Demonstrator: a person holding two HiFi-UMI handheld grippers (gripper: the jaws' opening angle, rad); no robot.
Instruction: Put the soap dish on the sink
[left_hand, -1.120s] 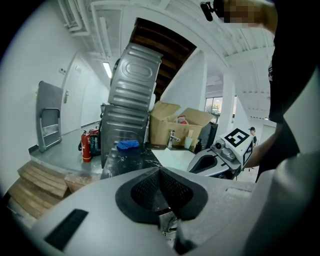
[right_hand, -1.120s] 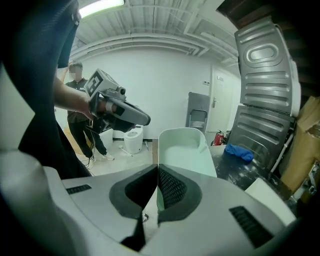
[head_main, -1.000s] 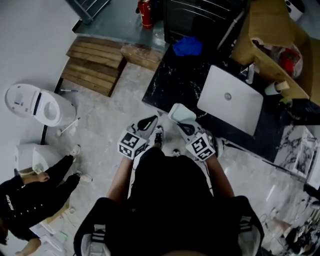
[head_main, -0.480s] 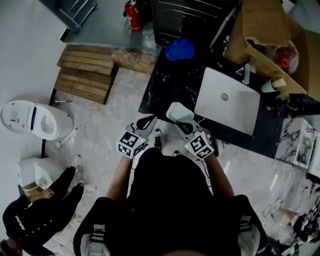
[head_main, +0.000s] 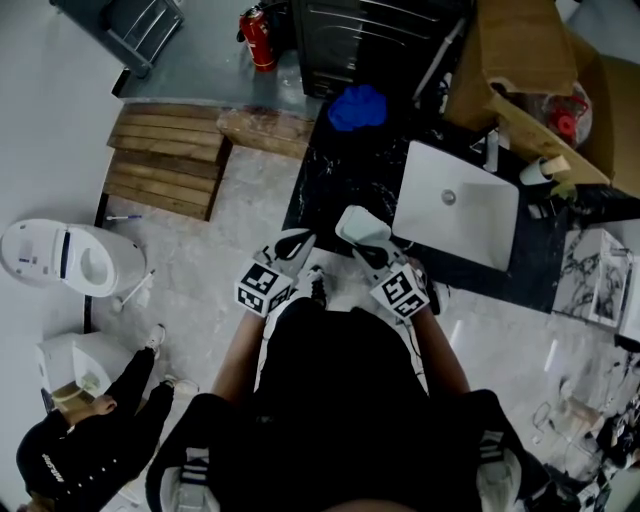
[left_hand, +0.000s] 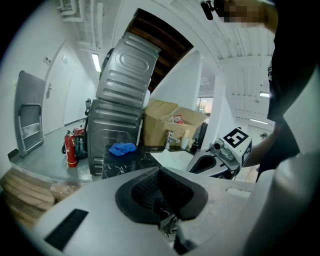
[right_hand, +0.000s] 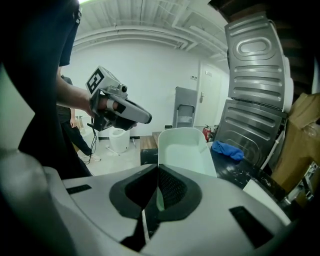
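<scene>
Head view is swinging: the fire extinguisher (head_main: 256, 35), wooden pallet (head_main: 165, 160) and toilet (head_main: 60, 258) are drifting left and down in frame. The sink (head_main: 480, 228) and blue cloth (head_main: 357, 107) are creeping slightly the same way. The bystander in black (head_main: 95, 452) at lower left is sliding toward the bottom edge.

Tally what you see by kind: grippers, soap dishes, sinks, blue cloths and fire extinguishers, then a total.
Grippers: 2, left gripper and right gripper
Soap dish: 1
Sink: 1
Blue cloth: 1
Fire extinguisher: 1
Total: 6
</scene>
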